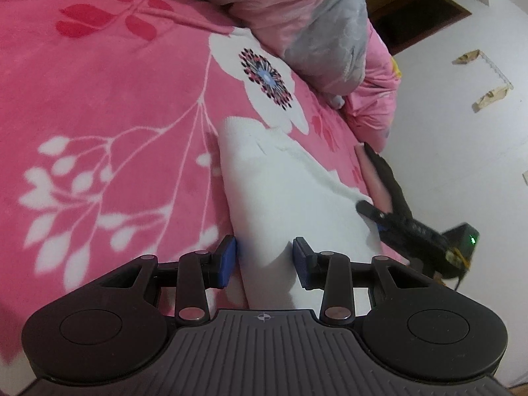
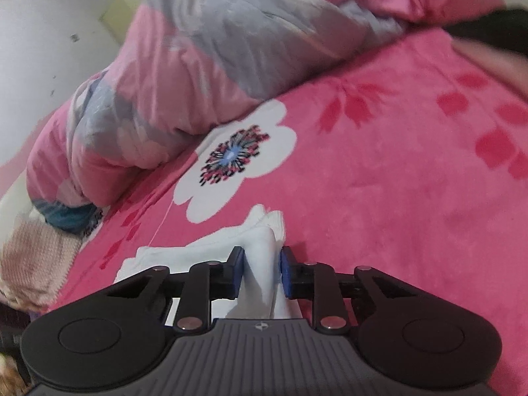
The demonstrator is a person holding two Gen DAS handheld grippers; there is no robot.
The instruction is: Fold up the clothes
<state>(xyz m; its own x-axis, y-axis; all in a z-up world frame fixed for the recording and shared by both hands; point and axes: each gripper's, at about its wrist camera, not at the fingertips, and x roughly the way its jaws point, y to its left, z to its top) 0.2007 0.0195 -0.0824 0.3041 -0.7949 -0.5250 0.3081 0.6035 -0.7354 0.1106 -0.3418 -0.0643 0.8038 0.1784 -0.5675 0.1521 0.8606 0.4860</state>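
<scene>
A white garment [image 1: 280, 184] lies on the pink floral blanket [image 1: 99, 115]. My left gripper [image 1: 265, 262] is over its near end, jaws open with cloth between the blue pads [image 1: 227, 260]. The other gripper [image 1: 389, 221] shows at the right, at the garment's edge. In the right wrist view my right gripper [image 2: 262, 272] has a bunched fold of the white garment [image 2: 260, 257] standing between its blue pads [image 2: 285, 274], with small gaps at the sides. The rest of the garment trails left beneath it.
A rolled pink and grey quilt [image 1: 313, 26] lies along the bed's far side, also in the right wrist view [image 2: 198, 76]. A pink knitted item [image 2: 33, 264] sits at the left. A white wall [image 1: 462, 132] borders the bed.
</scene>
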